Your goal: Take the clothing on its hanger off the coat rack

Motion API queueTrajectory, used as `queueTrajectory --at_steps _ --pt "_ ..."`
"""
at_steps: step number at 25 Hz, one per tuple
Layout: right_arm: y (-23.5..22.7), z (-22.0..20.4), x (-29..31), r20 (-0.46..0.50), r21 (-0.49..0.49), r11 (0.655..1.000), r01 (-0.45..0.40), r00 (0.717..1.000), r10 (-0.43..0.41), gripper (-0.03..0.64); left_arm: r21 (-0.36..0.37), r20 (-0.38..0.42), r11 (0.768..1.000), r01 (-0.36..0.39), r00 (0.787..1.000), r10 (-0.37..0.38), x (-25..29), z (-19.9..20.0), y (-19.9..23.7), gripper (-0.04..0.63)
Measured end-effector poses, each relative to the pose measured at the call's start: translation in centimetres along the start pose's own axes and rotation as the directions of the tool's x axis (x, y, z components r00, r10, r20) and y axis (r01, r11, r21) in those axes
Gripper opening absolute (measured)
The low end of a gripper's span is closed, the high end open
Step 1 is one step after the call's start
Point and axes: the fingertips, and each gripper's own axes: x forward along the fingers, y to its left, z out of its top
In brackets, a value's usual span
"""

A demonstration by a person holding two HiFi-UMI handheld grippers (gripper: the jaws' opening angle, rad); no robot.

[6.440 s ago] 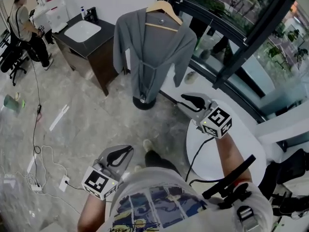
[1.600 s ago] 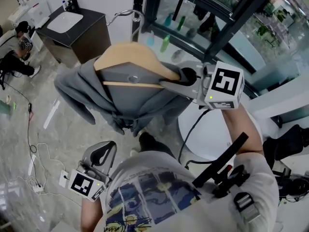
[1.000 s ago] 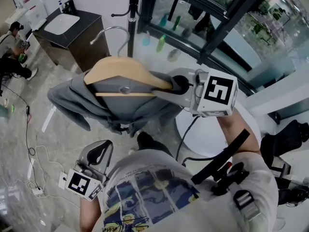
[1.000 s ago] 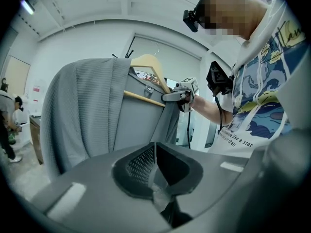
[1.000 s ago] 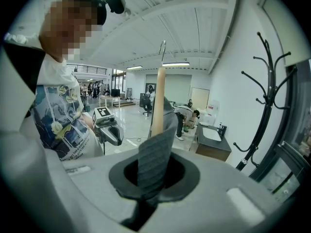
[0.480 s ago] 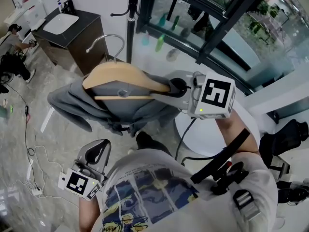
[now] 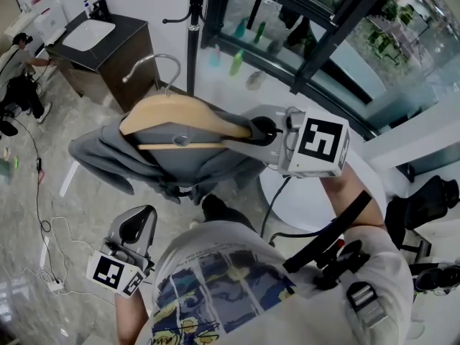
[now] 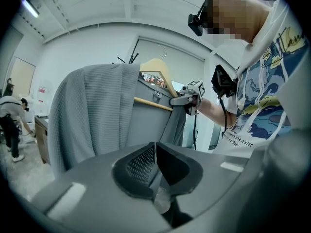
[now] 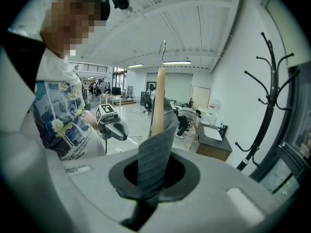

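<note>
A grey robe (image 7: pixel 108 153) hangs on a wooden hanger (image 7: pixel 180 112) with a metal hook (image 7: pixel 147 65), held in the air away from the black coat rack (image 7: pixel 192 20). My right gripper (image 7: pixel 255 129) is shut on the hanger's right shoulder end, with robe cloth pinched in. In the right gripper view the cloth (image 9: pixel 154 149) and the hanger (image 9: pixel 158 101) stand up out of the jaws. My left gripper (image 7: pixel 136 220) hangs low at my left side, shut and empty. In the left gripper view its pads meet (image 8: pixel 154 147) in front of the robe (image 8: pixel 92 115).
A dark vanity with a white sink (image 7: pixel 108 45) stands at the back left. A white round table (image 7: pixel 305 200) is under my right arm. Cables and a power strip (image 7: pixel 54 282) lie on the floor at left. Bottles (image 7: pixel 237 62) stand by the glass wall. A person (image 7: pixel 18 70) bends at far left.
Several seconds ago the robe hung on the rack; now it is off the rack in my right gripper. Over the last second the hanger and both grippers have hardly shifted.
</note>
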Motion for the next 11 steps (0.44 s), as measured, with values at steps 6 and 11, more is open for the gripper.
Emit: queueTrajectory --at_steps 6,11 --pt "0.6 -0.2 0.1 -0.004 -0.008 1.0 0.001 1.0 -0.001 -0.008 0.002 -0.004 1.0 0.01 1.0 -0.01 -0.2 -0.6 -0.5 0.015" --pt "-0.5 -0.3 0.0 -0.01 -0.013 1.0 -0.002 1.0 0.002 -0.008 -0.001 -0.007 1.0 0.007 1.0 -0.007 0.7 -0.2 0.1 0.015"
